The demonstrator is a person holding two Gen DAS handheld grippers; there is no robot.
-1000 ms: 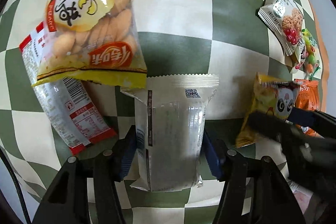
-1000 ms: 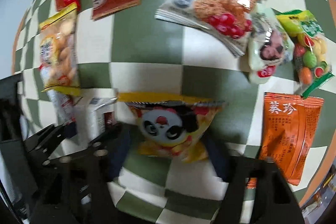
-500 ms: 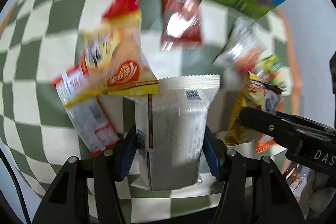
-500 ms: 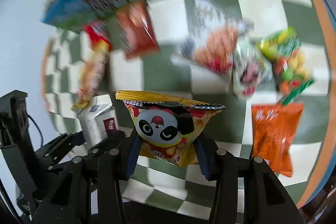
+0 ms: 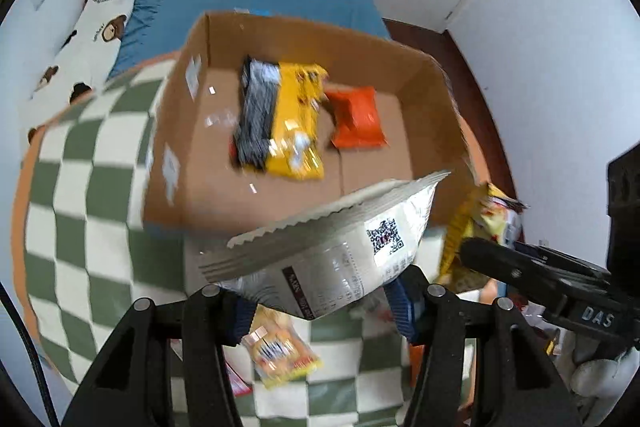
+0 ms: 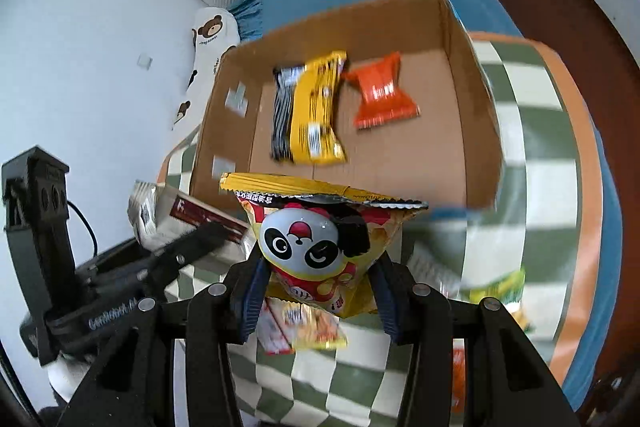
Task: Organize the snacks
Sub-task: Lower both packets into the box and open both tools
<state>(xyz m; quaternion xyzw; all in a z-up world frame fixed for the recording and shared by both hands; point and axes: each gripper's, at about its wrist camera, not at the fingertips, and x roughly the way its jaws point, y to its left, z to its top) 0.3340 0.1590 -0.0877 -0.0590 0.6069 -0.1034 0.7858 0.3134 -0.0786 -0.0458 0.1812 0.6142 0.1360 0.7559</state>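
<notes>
Gripping white packet (image 5: pixel 340 259) and panda packet (image 6: pixel 320 247), both hand-held grippers now face the cardboard box (image 5: pixel 176 131).

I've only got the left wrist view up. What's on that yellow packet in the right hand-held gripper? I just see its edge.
Observer: The right wrist view shows a panda face printed on the yellow packet, clamped on both sides by the right hand-held gripper.
Operator: Is it over the box yet?
Observer: Hard to say. Its top seam overlaps the near wall of the cardboard box in the picture, while the gripper sits above the checkered cloth.
Operator: Anything on the cloth to its right?
Observer: A green-and-yellow packet, blurred, lies there.
</notes>
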